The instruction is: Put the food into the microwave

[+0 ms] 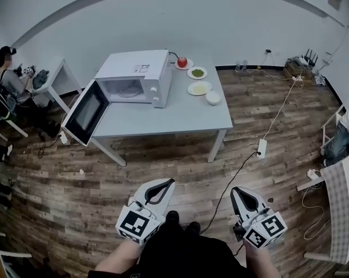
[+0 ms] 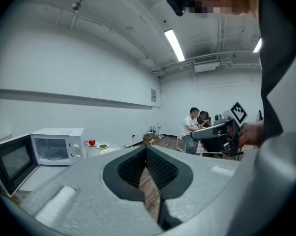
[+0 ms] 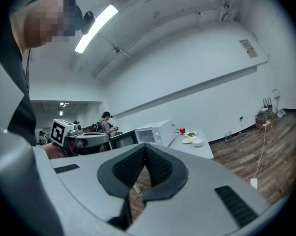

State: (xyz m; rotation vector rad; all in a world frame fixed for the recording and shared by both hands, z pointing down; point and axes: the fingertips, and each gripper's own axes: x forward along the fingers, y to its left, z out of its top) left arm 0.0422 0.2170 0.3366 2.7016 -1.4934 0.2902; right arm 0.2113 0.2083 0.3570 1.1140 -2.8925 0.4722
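A white microwave stands on the grey table with its door swung open to the left. To its right are a red fruit on a small plate, a plate of green food, a plate of pale food and a white bowl. My left gripper and right gripper are held low over the wooden floor, well short of the table. Both are shut with nothing in them. The left gripper view shows the microwave far off beyond the left gripper; the right gripper also faces it.
A person sits at a small white table at the far left. A power strip and its cables lie on the floor right of the grey table. A chair stands at the right edge. Two people sit across the room.
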